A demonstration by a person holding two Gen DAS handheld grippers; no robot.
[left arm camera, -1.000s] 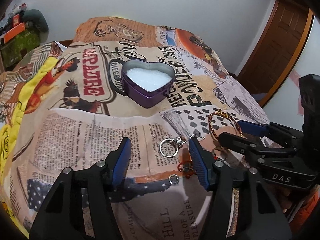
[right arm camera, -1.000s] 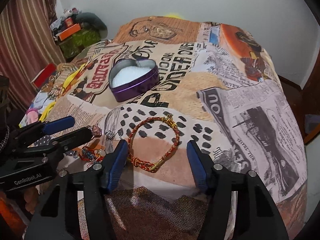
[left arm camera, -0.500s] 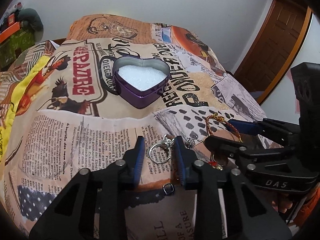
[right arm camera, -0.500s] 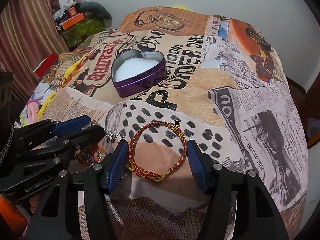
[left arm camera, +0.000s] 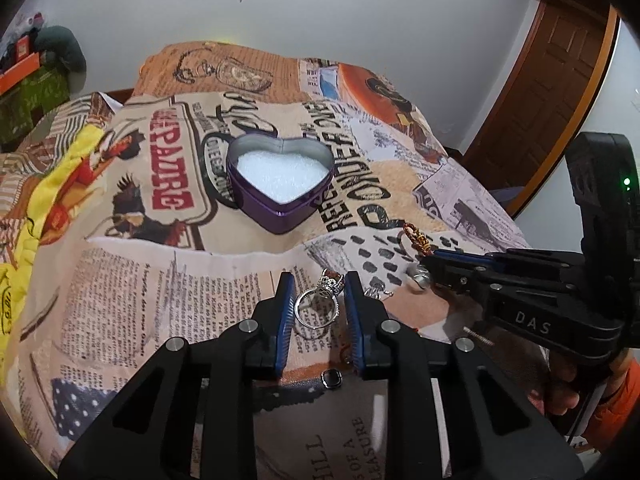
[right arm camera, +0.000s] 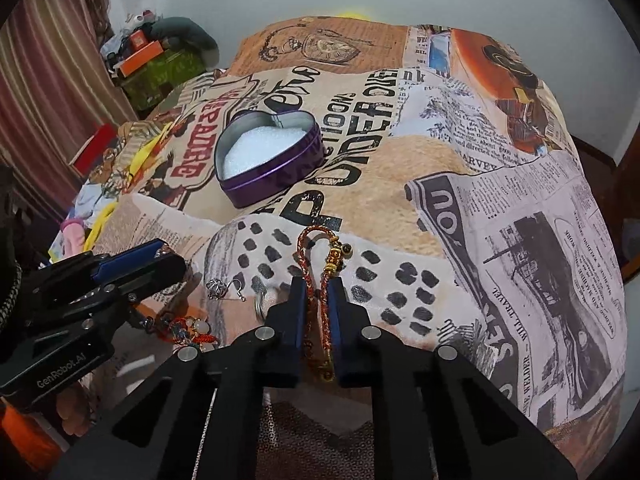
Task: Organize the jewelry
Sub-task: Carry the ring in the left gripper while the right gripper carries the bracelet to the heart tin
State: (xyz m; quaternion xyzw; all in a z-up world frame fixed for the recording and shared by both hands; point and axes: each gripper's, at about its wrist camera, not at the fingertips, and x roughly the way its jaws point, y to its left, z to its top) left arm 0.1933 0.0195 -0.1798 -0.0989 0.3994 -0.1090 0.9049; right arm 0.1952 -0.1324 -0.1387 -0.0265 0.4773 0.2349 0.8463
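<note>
Left wrist view: a heart-shaped purple tin (left arm camera: 282,184) with a white lining sits open on a bed (left arm camera: 120,280) covered in a newspaper-print spread. Nearer the camera than the tin, the left tool (left arm camera: 316,292) has its blue pads against either side of a silver ring (left arm camera: 314,312) with an ornate top, pinching it. A small dark square bead (left arm camera: 331,379) lies below the ring, between the tool's arms. To the right of the tin, the right tool (left arm camera: 430,260) reaches in from the side, hiding most of a red and gold bracelet (left arm camera: 416,238). A wooden door (left arm camera: 548,92) stands far right of the tin. The left tool was spread wide a second ago and its jaws have just been closing around the ring.

Right wrist view: the tin (right arm camera: 268,160) lies up and left. Below it, the right tool (right arm camera: 318,288) is pressed together on the bracelet (right arm camera: 318,252), squeezing its loop into a narrow strip. A silver earring hook (right arm camera: 226,288) and a beaded red tangle (right arm camera: 188,330) lie left of the bracelet, beside the left tool (right arm camera: 168,256). Half a second ago the bracelet lay round and open on the bed.
</note>
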